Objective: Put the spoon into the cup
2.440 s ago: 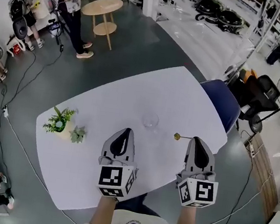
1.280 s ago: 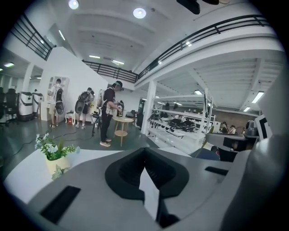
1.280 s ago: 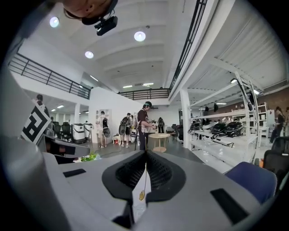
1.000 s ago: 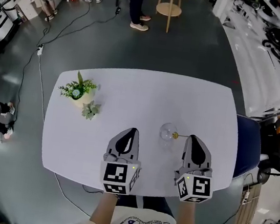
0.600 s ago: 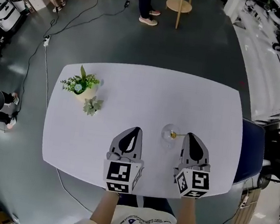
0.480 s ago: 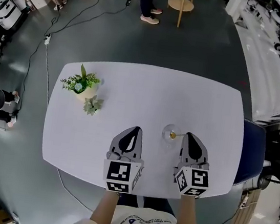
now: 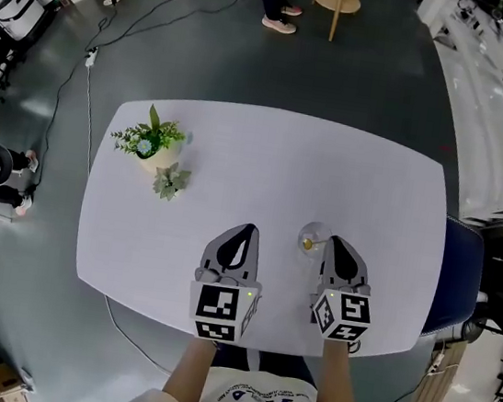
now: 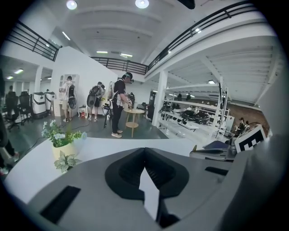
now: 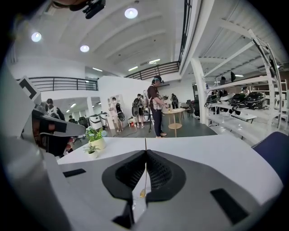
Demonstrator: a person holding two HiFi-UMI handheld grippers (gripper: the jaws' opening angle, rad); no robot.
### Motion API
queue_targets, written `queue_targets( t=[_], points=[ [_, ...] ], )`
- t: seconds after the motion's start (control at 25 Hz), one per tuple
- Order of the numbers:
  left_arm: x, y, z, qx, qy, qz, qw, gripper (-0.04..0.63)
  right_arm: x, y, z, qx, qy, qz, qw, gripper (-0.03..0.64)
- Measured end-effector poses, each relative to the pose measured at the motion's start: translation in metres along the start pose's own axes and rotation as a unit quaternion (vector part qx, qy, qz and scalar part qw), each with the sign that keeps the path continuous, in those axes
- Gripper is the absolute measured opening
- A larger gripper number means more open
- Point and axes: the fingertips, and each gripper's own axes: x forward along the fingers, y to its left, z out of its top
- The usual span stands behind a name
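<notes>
We are holding both forearms (image 7: 187, 380) side by side over the near edge of the table (image 7: 188, 187), claws pointing forward and tilted down. Our right claw (image 7: 332, 241) is pinching the gold spoon (image 7: 312, 244) (bowl end over the glass cup (image 7: 322, 230)); our left claw (image 7: 247, 229) is pressed together, empty.

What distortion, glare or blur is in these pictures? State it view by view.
Head view: fisheye bows the table edges; light even; clear cup faint. Left gripper view: dark round vignette, ceiling lamps blown out. Right gripper view: same vignette; spoon only a thin line.
</notes>
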Motion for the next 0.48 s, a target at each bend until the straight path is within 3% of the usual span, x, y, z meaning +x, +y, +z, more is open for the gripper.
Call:
queue_targets(
  t=[0.48],
  points=[
    [0.004,0.016,-0.007,-0.009,0.006,0.010,0.9999,0.012,0.020,-0.002,-0.015,-0.016,0.026,-0.007,0.999,0.020]
  ],
)
